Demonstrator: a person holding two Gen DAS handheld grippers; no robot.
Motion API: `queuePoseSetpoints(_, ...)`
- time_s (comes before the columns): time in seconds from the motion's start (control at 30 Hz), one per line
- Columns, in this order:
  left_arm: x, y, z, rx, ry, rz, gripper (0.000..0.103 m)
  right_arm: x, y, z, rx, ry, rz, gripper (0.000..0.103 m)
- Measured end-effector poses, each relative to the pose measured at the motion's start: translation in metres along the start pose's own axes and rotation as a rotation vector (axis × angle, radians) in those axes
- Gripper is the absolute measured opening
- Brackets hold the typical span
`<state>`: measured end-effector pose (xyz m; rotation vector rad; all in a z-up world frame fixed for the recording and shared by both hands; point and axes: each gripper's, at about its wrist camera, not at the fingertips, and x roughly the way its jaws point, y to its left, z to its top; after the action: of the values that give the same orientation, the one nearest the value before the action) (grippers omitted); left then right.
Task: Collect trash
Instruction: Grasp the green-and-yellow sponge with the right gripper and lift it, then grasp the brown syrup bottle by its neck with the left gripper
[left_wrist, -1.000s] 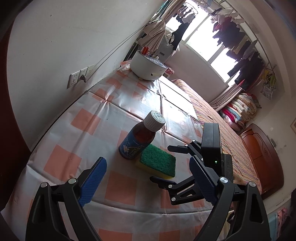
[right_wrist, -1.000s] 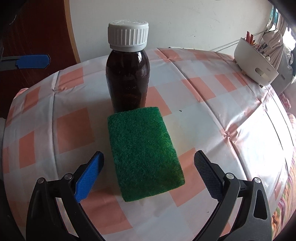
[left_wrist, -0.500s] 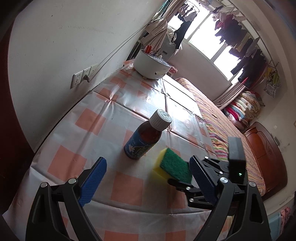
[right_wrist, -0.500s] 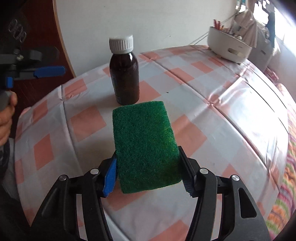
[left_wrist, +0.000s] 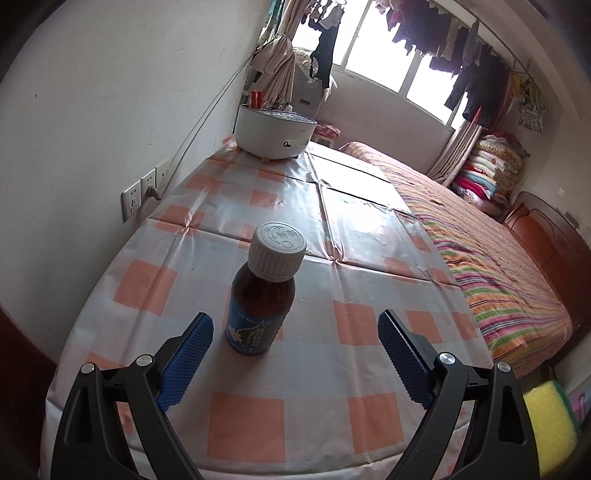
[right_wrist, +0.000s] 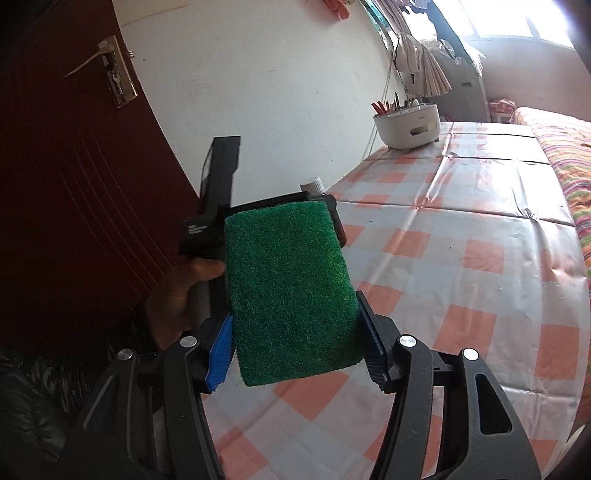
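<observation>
Right tongs (right_wrist: 295, 350) pinch the green sponge (right_wrist: 291, 291); left tongs (left_wrist: 295, 343), spread, flank the capped brown bottle (left_wrist: 264, 295).

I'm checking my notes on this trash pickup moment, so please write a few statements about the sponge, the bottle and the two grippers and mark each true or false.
1. The right gripper is shut on the sponge. True.
2. The sponge is lying on the table. False: it is held up off the checked cloth, between the right gripper's pads.
3. The left gripper is open, with the bottle standing ahead between its fingers. True.
4. The bottle has tipped onto its side. False: it stands upright with its white cap on.
5. The white pot sits at the far end of the table near the wall. True.
6. The left gripper grips the bottle. False: its pads are apart from it.
</observation>
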<state>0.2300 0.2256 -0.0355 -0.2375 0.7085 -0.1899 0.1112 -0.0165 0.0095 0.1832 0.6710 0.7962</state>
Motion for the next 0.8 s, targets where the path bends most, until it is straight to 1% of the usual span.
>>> queuePoseSetpoints(0.13,0.017,0.003,0.002,0.003,0.024,0.039,0.088,0.002,0.003,-0.002,0.013,-0.021,0.034,0.057)
queuePoseSetpoints(0.27,0.027,0.003,0.005,0.022,0.027,0.069,0.088,-0.001,-0.006,-0.008,0.029,-0.033,0.057,0.057)
queuePoseSetpoints(0.37,0.033,-0.002,0.007,0.053,0.021,0.093,0.088,-0.001,-0.01,-0.009,0.033,-0.042,0.068,0.057)
queuePoseSetpoints(0.53,0.046,-0.005,0.008,0.099,0.04,0.14,0.088,-0.008,-0.006,-0.012,0.048,-0.061,0.092,0.058)
queuePoseSetpoints(0.63,0.054,-0.005,0.007,0.113,0.057,0.146,0.086,-0.009,-0.008,-0.012,0.059,-0.075,0.097,0.058)
queuePoseSetpoints(0.67,0.056,-0.005,0.007,0.119,0.061,0.157,0.081,-0.009,-0.009,-0.012,0.063,-0.076,0.1,0.058)
queuePoseSetpoints(0.73,0.061,-0.003,0.006,0.12,0.08,0.168,0.065,-0.011,-0.009,-0.013,0.066,-0.081,0.093,0.058)
queuePoseSetpoints(0.77,0.063,-0.001,0.006,0.113,0.088,0.177,0.052,-0.011,-0.009,-0.013,0.067,-0.082,0.094,0.058)
queuePoseSetpoints(0.8,0.065,0.003,0.005,0.1,0.094,0.182,0.043,-0.011,-0.009,-0.014,0.069,-0.083,0.093,0.058)
